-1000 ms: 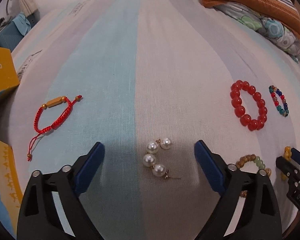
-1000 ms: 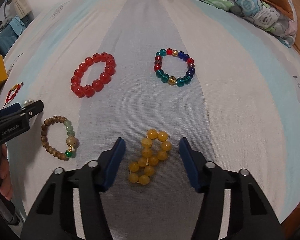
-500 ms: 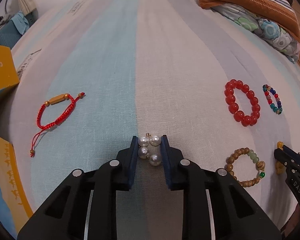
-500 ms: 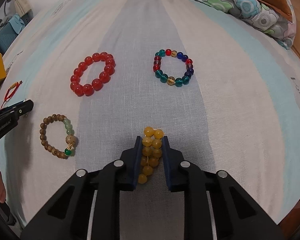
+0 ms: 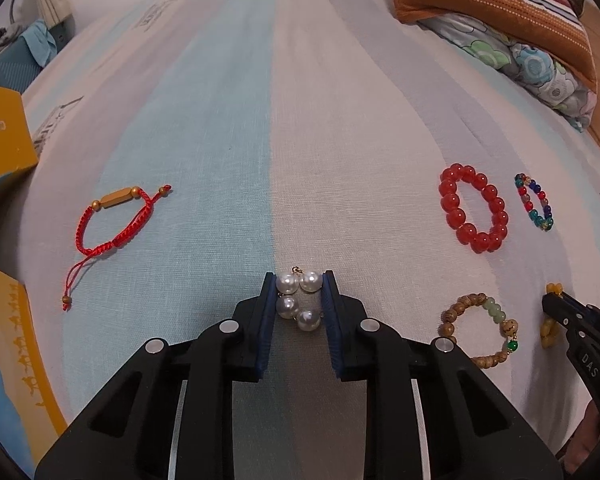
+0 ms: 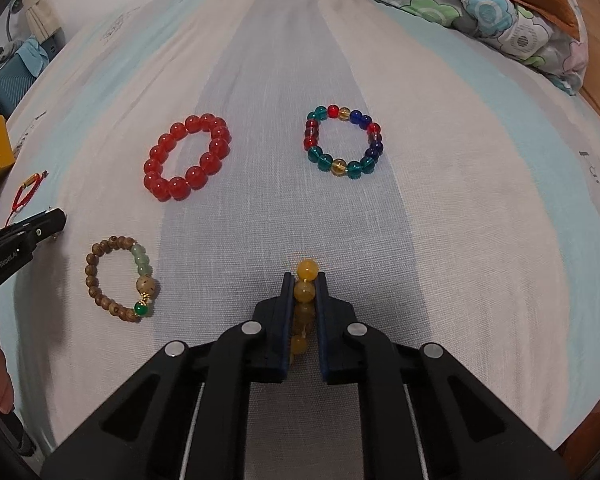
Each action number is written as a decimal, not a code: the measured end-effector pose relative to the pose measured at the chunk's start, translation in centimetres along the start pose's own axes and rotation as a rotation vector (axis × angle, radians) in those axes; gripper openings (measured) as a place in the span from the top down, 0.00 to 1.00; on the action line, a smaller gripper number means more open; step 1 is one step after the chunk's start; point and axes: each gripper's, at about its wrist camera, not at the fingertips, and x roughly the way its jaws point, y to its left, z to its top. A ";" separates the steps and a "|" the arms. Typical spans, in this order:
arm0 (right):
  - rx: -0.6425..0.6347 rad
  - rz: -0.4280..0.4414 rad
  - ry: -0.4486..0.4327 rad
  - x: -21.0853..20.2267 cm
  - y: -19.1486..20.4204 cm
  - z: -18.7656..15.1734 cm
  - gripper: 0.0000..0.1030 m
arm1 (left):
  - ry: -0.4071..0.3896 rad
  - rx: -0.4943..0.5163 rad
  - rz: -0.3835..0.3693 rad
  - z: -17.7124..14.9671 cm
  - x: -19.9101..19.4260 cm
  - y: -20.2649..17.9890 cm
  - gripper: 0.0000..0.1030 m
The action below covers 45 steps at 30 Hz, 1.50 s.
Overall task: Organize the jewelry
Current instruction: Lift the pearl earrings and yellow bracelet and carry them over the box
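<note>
I see white pearls [image 5: 299, 297] between my left tool's blue pads [image 5: 265, 320], yellow beads [image 6: 305, 292] between my right tool's; ahead, a red bracelet [image 6: 187, 157], a multicoloured one [image 6: 343, 141], striped sheet [image 6: 460, 208].

A striped bedsheet [image 5: 300, 120] covers the bed, pillows [image 5: 500, 20] at its far corner.

Both grippers' fingers [image 5: 266, 312] clamped.

A: Soft, even indoor light on the bedsheet [image 5: 300, 120]; colours slightly warm, no glare.

B: Grey shadow pools under the left gripper [image 5: 299, 294]. Fisheye bends the sheet's stripes; dark vignette at the corners, focus sharp.
</note>
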 end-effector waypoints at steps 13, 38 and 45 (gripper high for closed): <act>-0.013 0.007 -0.044 -1.0 0.4 0.0 0.91 | -0.018 0.013 -0.016 -0.2 -1.3 0.3 0.78; 0.010 0.054 -0.152 -3.6 0.2 0.0 0.91 | -0.090 0.037 -0.032 -0.6 -5.3 -0.2 0.78; 0.021 0.065 -0.188 -4.6 0.0 0.1 0.91 | -0.111 0.047 -0.040 -0.7 -6.4 -0.4 0.78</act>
